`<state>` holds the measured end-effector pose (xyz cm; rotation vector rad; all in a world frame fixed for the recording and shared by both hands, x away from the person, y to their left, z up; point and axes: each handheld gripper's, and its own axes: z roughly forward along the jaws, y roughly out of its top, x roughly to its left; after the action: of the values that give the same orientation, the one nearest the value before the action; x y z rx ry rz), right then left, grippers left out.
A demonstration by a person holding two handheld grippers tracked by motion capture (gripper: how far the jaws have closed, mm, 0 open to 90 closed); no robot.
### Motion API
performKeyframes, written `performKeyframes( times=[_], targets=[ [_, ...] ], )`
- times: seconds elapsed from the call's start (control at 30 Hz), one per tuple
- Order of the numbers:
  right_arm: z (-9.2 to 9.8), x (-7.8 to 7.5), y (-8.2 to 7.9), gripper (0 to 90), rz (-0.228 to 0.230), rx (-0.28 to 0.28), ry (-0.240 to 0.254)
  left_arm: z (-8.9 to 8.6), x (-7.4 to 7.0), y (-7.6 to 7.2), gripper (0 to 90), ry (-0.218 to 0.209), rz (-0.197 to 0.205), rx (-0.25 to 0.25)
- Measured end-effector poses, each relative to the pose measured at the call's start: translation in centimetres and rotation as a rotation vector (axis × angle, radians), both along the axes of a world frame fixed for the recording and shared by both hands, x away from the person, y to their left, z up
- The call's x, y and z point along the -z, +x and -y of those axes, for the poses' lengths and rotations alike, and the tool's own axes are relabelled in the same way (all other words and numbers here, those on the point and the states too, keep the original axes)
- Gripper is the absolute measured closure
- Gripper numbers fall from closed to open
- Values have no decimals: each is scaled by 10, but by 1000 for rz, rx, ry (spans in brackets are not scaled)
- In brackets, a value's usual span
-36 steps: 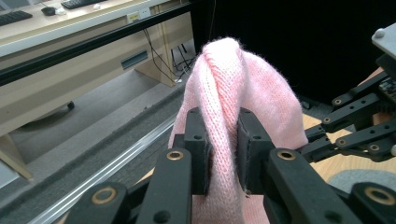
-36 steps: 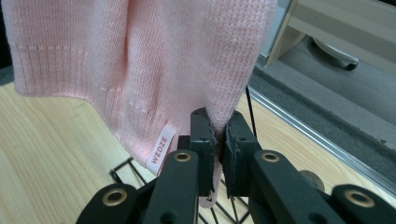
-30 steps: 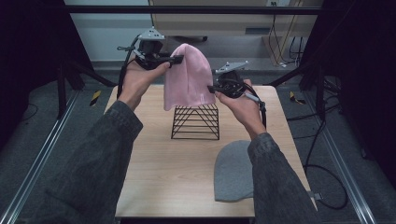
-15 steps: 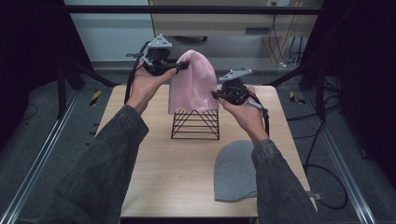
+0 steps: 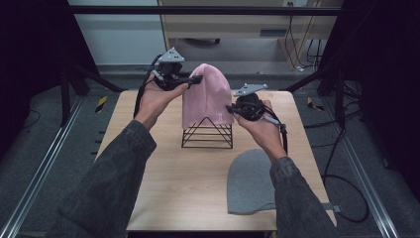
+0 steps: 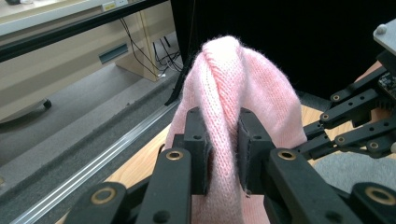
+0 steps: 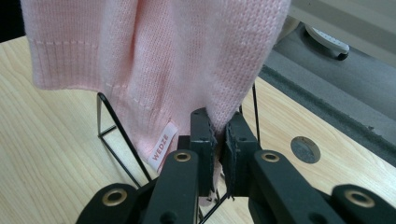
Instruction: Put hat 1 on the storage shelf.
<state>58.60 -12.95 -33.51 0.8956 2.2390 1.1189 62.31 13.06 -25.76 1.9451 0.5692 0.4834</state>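
A pink knit beanie [image 5: 208,96] hangs over a black wire pyramid stand [image 5: 207,134] in the middle of the table. My left gripper [image 5: 197,79] is shut on a fold near the hat's top; the wool bunches between its pads [image 6: 223,154]. My right gripper [image 5: 231,109] is shut on the hat's lower rim at the right side, pinching the hem [image 7: 217,154] beside a white label [image 7: 162,144]. The hat's lower edge drapes over the upper part of the stand. A grey beanie [image 5: 250,181] lies flat on the table near the front right.
The wooden table [image 5: 163,168] has bare surface at the front left. A round hole [image 7: 306,149] sits in the tabletop near its far edge. Metal rails [image 5: 44,163] run along the floor on both sides, and cables [image 5: 341,183] trail at the right.
Both grippers have come down with the pink beanie, lowering it further over the wire stand. The hat's shape has narrowed and stands more upright.
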Motion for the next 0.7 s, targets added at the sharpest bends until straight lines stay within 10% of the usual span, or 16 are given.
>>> performKeyframes(
  times=[0.7],
  targets=[
    [-3,16,-2,839,-57,-16,-71,-2,20,-9,759,28,-45,23]
  ],
)
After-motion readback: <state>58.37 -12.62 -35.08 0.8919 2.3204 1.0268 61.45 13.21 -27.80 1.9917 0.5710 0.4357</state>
